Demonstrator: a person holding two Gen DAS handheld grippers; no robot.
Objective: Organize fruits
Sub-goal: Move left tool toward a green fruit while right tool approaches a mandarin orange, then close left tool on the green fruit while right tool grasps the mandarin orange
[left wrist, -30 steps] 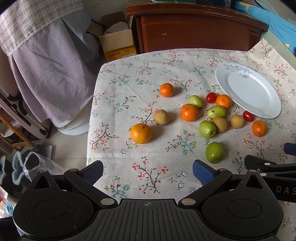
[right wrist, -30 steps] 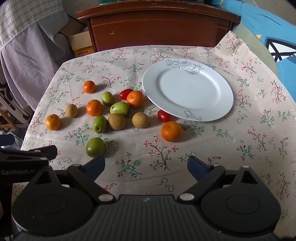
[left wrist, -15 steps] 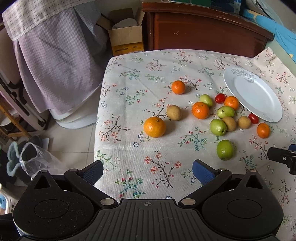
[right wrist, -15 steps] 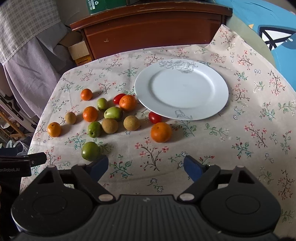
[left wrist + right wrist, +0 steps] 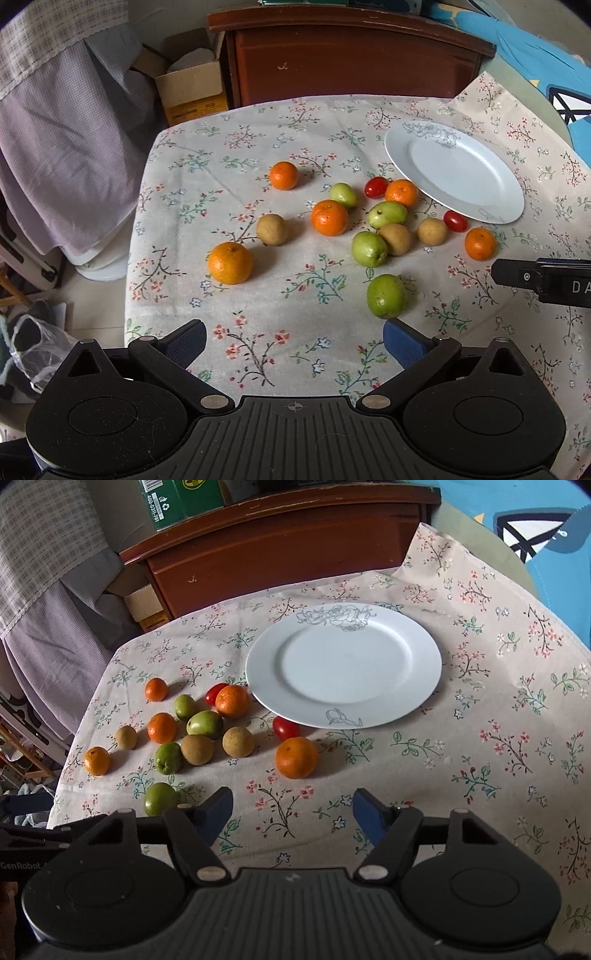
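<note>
We find both grippers, left [image 5: 293, 338] and right [image 5: 292, 810], open-fingered and empty, the right's fingers just narrowing; fruit lies on the worktop [image 5: 480, 794] beside the bare plate [image 5: 343, 668]; approach underway, nearest orange [image 5: 296, 757] needs grasping next

place: home | signs: floral tablecloth [image 5: 258, 155], wooden dresser [image 5: 351, 55], cardboard box [image 5: 188, 88]

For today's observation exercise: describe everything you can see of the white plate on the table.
The plate is round, white and glossy, like glazed ceramic, with a broad rim and a shallow well. Grey line-drawn flowers mark the rim: a big rose at the far edge, a smaller sprig at the near edge. It lies flat on the floral cloth, holding nothing. A tangerine and a red tomato sit against its near-left edge; whether they touch is unclear.
</note>
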